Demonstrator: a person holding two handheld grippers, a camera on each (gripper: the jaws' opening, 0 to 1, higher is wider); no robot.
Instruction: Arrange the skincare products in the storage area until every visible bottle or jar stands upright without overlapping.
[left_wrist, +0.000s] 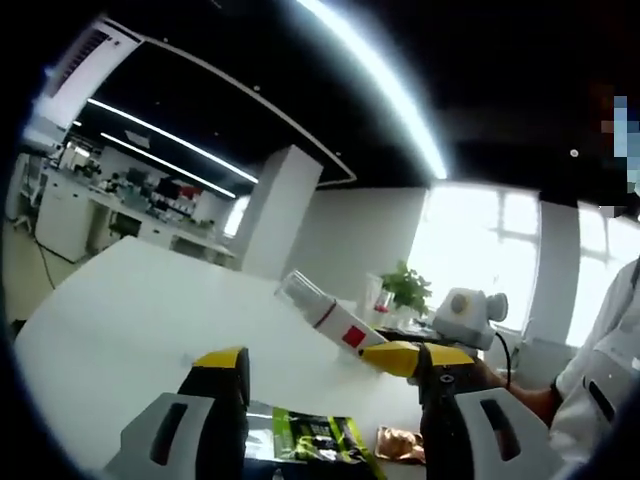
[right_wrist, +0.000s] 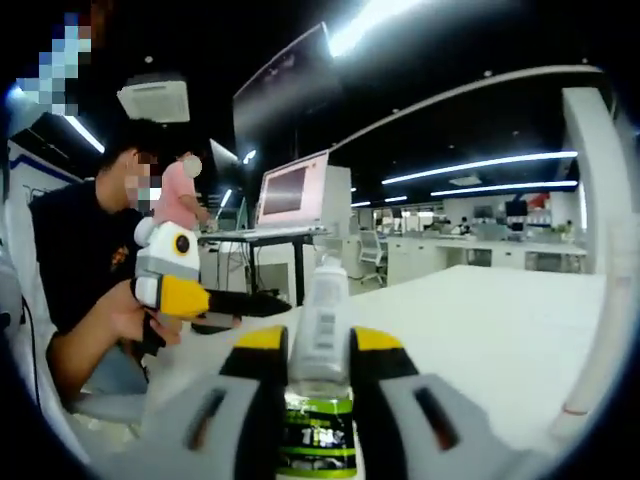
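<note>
My right gripper is shut on a clear bottle with a white cap and a green label, held upright over the white table. My left gripper is open, its yellow-tipped jaws wide apart above the table. Just past the tips, a white bottle with a red square label leans to the left. Its lower end meets the yellow jaw of another gripper coming in from the right. I cannot tell how that one holds it. Below my left jaws lie a green-and-black packet and a brown item.
A seated person in a black shirt holds a white-and-yellow gripper at the left. A person's white sleeve is at the right edge. A potted plant stands at the table's far side, and a monitor on a stand is behind.
</note>
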